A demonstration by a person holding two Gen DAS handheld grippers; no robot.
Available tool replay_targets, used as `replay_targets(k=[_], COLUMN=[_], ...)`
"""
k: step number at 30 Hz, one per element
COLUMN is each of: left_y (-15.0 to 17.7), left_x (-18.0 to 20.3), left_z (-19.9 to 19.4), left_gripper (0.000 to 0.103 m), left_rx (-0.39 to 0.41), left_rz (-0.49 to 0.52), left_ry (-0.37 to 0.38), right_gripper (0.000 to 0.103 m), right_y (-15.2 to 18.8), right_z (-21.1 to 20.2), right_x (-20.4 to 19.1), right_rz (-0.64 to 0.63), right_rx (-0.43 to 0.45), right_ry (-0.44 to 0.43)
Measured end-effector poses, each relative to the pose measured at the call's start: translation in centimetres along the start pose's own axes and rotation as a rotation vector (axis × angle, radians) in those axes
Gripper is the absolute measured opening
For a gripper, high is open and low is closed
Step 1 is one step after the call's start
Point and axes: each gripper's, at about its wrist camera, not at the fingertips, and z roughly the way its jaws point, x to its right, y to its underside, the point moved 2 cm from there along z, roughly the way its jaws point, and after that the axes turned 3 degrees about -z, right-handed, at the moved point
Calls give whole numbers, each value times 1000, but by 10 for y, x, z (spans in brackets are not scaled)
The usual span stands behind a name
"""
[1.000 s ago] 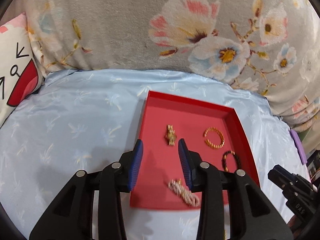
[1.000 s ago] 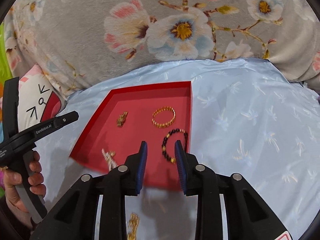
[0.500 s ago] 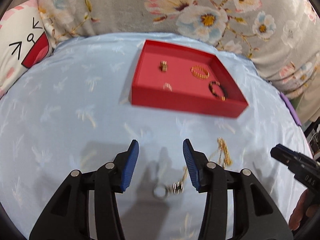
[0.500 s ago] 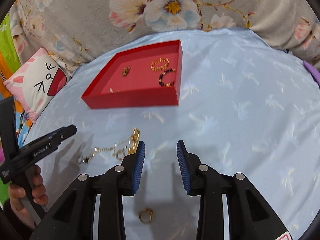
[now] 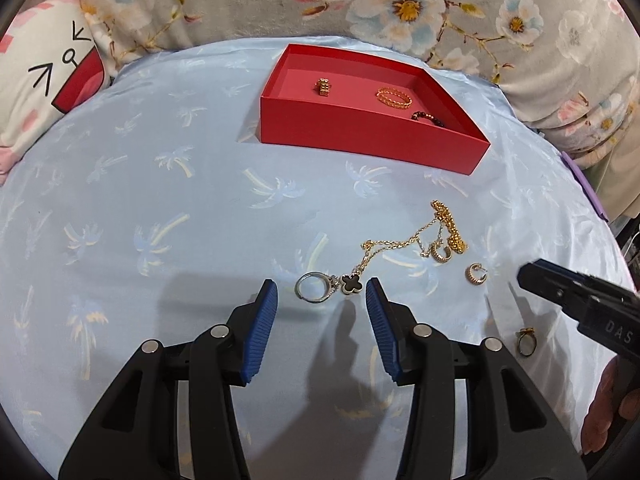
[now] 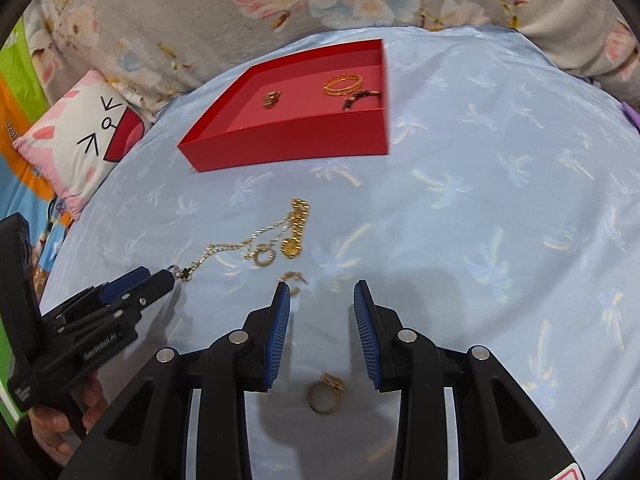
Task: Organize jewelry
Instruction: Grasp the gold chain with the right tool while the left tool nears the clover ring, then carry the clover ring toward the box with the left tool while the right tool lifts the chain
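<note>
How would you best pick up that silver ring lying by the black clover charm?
Probably from straight above, left gripper jaws open astride the silver ring, pinching its band edge to edge. It lies flat on the cloth, so no side gives purchase; the clover charm touches its right.

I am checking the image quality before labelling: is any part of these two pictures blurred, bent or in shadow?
Left wrist view: sharp; the red box looks bent by the fisheye; the left gripper casts a grey shadow on the blue cloth. Right wrist view: the box's right edge is smeared; the gold ring lies in shadow behind the right gripper.
</note>
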Motion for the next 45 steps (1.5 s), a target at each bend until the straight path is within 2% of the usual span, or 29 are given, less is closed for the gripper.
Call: replay_targets(k=[10, 18, 22, 24, 42, 45], left_y=[7, 7, 7, 7, -2, -2], left_x=[-13, -14, -13, -13, -3, -2], left_z=[-3, -2, -1, -1, 11, 12], left_gripper=[44, 44, 44, 44, 43, 39], left_rx=[-13, -9, -9, -9, 21, 25], left_rz=[-32, -35, -32, -30, 9, 17], left_ry=[-8, -6, -4, -2, -32, -42], right_gripper=[32, 16, 15, 6, 5, 5], right_y=[-16, -20, -22, -23, -19, -17], right_z=[35, 49, 51, 53, 9, 6], right_x=[-21, -24, -25, -26, 7, 8], right_rz=[-70, -106, -112, -117, 11, 20], right_rx=[-19, -16, -7, -3, 43, 45], right_ry=[22, 59, 66, 76, 32, 28])
